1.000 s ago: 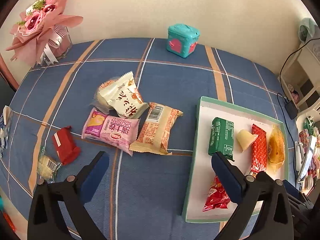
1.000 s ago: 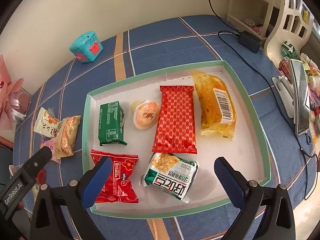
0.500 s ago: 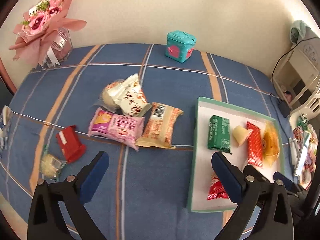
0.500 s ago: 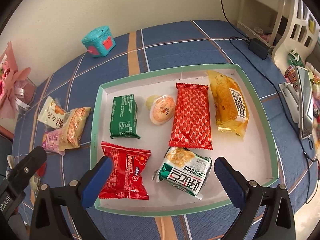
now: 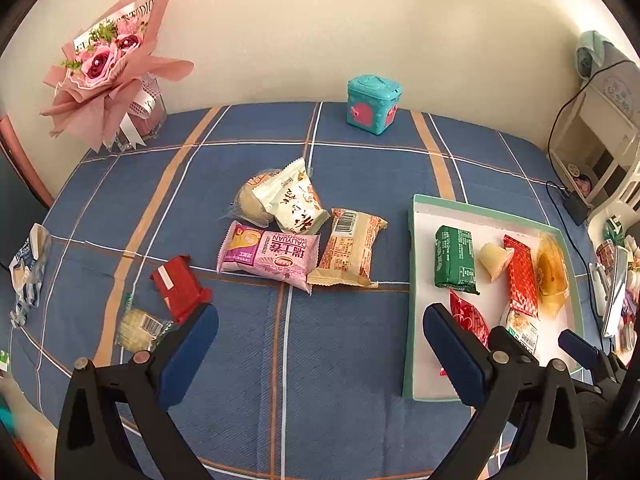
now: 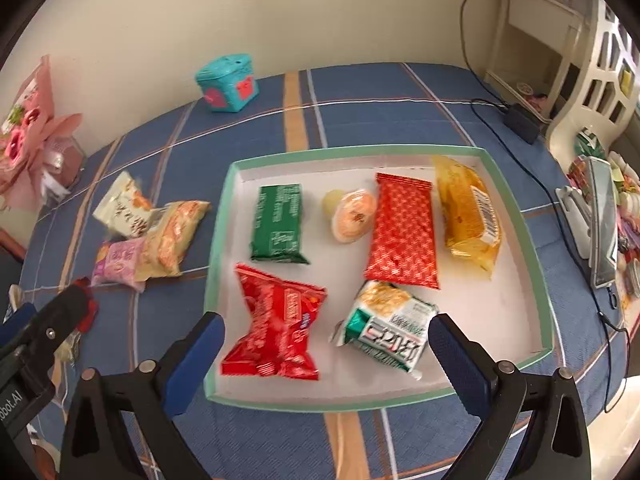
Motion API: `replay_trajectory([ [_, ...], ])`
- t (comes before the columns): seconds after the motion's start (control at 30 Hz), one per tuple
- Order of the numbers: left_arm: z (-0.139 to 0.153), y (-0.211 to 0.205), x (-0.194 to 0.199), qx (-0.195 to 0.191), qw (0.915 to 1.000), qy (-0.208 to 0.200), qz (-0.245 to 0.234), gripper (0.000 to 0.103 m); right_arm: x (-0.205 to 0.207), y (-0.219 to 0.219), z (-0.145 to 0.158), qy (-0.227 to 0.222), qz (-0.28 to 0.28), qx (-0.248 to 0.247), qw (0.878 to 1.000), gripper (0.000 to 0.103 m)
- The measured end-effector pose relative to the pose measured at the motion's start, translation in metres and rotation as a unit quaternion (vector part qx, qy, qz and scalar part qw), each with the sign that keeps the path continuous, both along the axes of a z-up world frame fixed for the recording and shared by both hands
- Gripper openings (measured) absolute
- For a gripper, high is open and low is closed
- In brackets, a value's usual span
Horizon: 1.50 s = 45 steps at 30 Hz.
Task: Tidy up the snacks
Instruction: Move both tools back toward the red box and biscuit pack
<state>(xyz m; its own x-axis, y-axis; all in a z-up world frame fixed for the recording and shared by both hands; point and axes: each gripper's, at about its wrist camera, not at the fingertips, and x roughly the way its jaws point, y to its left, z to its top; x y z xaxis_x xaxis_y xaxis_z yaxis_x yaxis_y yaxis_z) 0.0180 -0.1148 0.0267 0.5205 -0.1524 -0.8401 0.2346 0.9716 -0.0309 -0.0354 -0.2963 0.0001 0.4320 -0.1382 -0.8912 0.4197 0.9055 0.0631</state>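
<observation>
A green-rimmed white tray (image 6: 520, 216) (image 5: 416, 248) on the blue plaid cloth holds several snacks: a green pack (image 6: 277, 222), a jelly cup (image 6: 354, 214), a red checked pack (image 6: 404, 236), a yellow bag (image 6: 472, 216), a red bag (image 6: 276, 328) and a green-white pack (image 6: 384, 328). Left of the tray lie a pink pack (image 5: 270, 254), a beige pack (image 5: 348, 252), a white pack (image 5: 292, 200), a small red pack (image 5: 178, 286) and a clear-wrapped bar (image 5: 140, 328). My left gripper (image 5: 320, 354) hangs open above bare cloth. My right gripper (image 6: 326, 356) stands open over the tray's near edge.
A teal toy box (image 5: 372, 104) stands at the back by the wall. A pink bouquet in a jar (image 5: 108, 68) is at the back left. A crumpled wrapper (image 5: 28, 268) lies at the left edge. A cable and adapter (image 6: 520, 120) and white shelves (image 6: 592, 80) are on the right.
Both grippers have pulled back and up, so the snacks and tray look smaller and farther. The snacks have not moved. Both stay open.
</observation>
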Motion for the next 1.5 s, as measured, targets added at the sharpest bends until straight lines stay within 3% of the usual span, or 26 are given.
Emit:
replay_trajectory([
  [0.33,0.003,0.023,-0.006,-0.008,0.9997,-0.007,0.021,0.102,-0.012,0.011,0.005,-0.030,0.012,0.014,0.999,0.103],
  [0.57,0.010,0.051,-0.008,-0.008,0.9980,-0.037,0.050,0.102,-0.012,0.009,0.001,-0.028,-0.001,0.036,0.999,0.103],
  [0.67,0.004,0.065,-0.007,0.019,0.9966,-0.045,0.067,0.102,-0.010,0.010,-0.003,-0.022,-0.001,0.049,0.999,0.103],
  [1.0,-0.035,0.140,0.008,-0.021,0.9936,0.021,0.109,0.102,0.000,0.035,-0.003,-0.019,0.019,0.051,0.998,0.097],
  [1.23,-0.057,0.197,0.021,-0.023,0.9877,0.052,0.145,0.102,0.018,0.079,-0.002,-0.025,0.075,0.047,0.996,0.094],
  [1.5,-0.068,0.217,0.034,-0.013,0.9892,0.073,0.127,0.101,0.046,0.136,-0.006,-0.012,0.151,0.050,0.987,0.093],
])
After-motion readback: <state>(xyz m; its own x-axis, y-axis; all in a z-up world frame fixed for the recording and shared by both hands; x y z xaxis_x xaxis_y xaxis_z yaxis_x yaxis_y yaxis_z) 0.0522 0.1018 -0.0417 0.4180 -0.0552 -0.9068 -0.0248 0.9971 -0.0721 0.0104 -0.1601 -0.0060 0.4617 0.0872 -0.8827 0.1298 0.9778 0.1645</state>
